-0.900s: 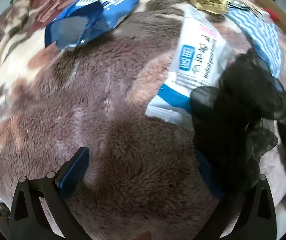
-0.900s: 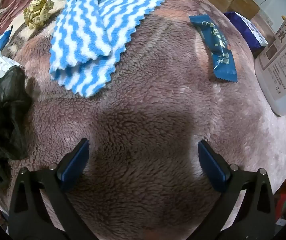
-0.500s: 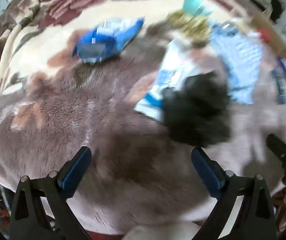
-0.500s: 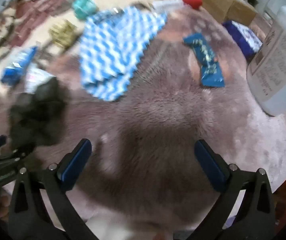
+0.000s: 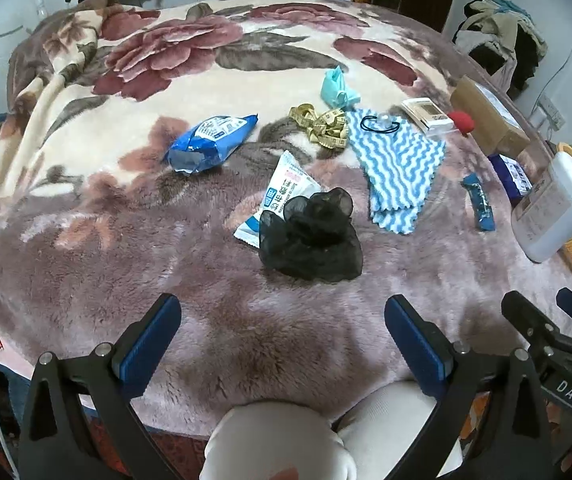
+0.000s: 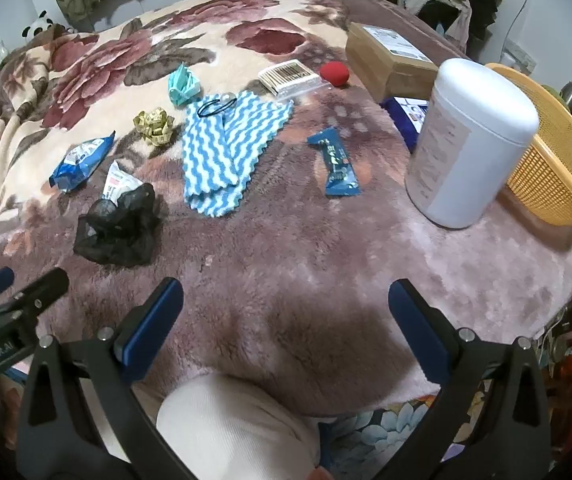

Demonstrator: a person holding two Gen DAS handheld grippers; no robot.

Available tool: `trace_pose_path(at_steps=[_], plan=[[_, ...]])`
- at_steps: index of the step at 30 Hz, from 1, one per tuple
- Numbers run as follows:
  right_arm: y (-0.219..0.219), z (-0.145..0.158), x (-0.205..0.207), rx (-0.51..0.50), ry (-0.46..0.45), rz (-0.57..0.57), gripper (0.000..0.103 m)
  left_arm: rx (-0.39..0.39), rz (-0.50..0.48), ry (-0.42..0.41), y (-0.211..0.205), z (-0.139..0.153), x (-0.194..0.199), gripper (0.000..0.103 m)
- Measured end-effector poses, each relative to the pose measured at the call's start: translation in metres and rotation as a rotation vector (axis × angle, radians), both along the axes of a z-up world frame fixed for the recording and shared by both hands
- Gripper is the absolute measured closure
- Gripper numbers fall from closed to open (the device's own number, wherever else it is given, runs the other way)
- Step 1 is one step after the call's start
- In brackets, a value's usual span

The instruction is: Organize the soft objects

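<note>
My left claw (image 5: 282, 332) and right claw (image 6: 286, 320) both gape wide, holding nothing, above the blanket's (image 5: 86, 264) near edge. At 12 o'clock of the left lies the black mesh pouf (image 5: 310, 236), the striped cloth (image 5: 398, 168) at 1. Sorting looks barely begun; the basket (image 6: 558, 176) seems unfilled.

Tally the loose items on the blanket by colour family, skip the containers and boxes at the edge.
Blue or blue-white: 4 - blue pouch, white-blue packet, striped cloth, dark blue bar
Black: 2 - mesh pouf, hair tie
Teal: 1 - clip
Yellow: 1 - tape measure
Red: 1 - ball
Total: 9
</note>
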State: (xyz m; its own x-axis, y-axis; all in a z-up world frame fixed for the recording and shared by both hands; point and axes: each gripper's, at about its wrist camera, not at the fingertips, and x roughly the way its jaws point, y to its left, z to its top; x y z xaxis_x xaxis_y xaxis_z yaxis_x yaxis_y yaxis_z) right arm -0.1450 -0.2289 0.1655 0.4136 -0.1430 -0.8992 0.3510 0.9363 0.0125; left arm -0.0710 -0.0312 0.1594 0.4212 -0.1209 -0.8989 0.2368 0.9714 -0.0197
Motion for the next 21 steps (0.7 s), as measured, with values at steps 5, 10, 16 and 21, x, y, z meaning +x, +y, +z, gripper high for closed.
trace_pose_path(at_steps=[5, 10, 16, 21], plan=[[-0.001, 0.003, -0.004, 0.007, 0.002, 0.003, 0.000, -0.004, -0.010, 0.005, -0.011, 0.012, -0.006, 0.001], [0.000, 0.007, -0.006, 0.006, -0.002, 0.004, 0.000, 0.001, -0.022, 0.009, -0.014, 0.016, -0.009, 0.001], [0.003, 0.010, -0.004, 0.006, -0.005, 0.011, 0.000, 0.004, -0.027, 0.010, -0.013, 0.015, -0.008, 0.001], [0.003, 0.010, -0.003, 0.010, -0.003, 0.013, 0.000, 0.002, -0.028, 0.011, -0.013, 0.015, -0.009, 0.001]])
